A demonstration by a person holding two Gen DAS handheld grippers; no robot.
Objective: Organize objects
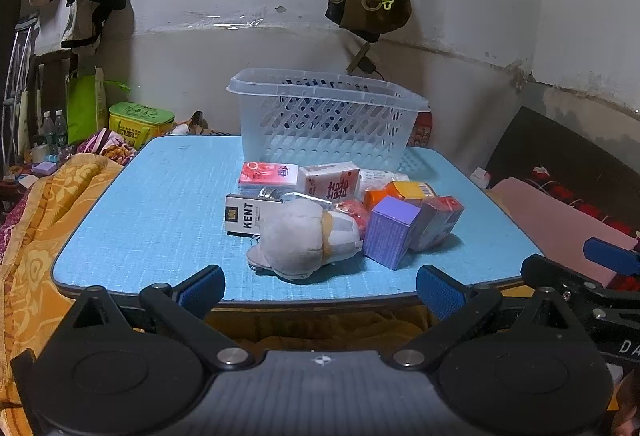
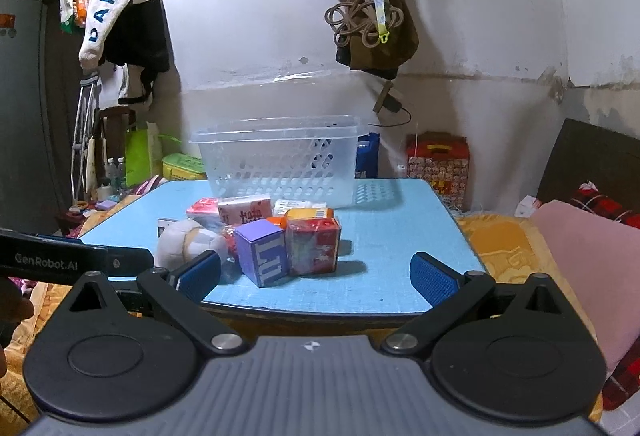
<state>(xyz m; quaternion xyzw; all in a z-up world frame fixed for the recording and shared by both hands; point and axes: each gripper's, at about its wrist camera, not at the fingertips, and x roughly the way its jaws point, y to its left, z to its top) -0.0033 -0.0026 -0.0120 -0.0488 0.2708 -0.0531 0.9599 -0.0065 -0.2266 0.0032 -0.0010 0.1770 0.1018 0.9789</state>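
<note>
**A:** Item one?

**B:** I log a clear perforated plastic basket (image 1: 328, 115), upright, open side up, at the far edge of the blue table (image 1: 152, 203). Its long axis runs across my left view, one corner turned toward me.

**A:** Loose stock?

**B:** One cluster just in front of the basket: a grey plush toy (image 1: 300, 240) lying on its side, long axis left to right; a white KENT pack (image 1: 244, 220) lying flat behind it, touching it; a purple box (image 1: 390, 232) tilted, leaning on a red wrapped box (image 1: 440, 220). Behind these, a pink-and-white carton (image 1: 332, 181), a red-and-white packet (image 1: 268, 173) and an orange box (image 1: 404, 191).

**A:** Grippers?

**B:** My left gripper (image 1: 320, 290) is spread wide, holding nothing, at the table's near edge. My right gripper (image 2: 316, 274) is likewise wide and unloaded, short of the purple box.
</note>
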